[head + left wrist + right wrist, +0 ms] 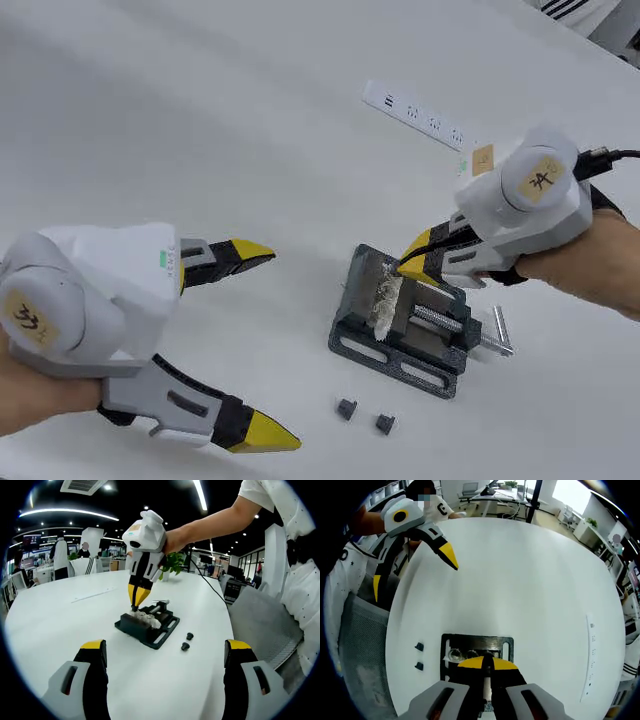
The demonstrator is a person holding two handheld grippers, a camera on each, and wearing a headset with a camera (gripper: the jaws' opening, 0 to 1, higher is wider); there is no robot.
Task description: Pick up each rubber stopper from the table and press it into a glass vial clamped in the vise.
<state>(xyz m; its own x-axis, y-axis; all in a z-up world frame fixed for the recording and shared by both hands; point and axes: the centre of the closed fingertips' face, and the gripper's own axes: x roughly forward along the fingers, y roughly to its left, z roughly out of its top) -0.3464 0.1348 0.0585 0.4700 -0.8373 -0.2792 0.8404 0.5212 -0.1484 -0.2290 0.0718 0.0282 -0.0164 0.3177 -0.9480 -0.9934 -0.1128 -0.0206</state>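
Right tool [405,264] marked "34", tips together over vise [398,358]; left tool [282,346] marked "33", spread wide.

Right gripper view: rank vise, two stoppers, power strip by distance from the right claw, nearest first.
1. Vise, directly under the right claw.
2. Upper stopper and lower stopper, left of the vise: too close to call.
3. Power strip, far right.

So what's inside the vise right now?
A row of clear glass vials sits clamped in the vise. Two open mouths show; the right tongs, closed, cover the rest of the row, so whatever is under their tips is hidden.
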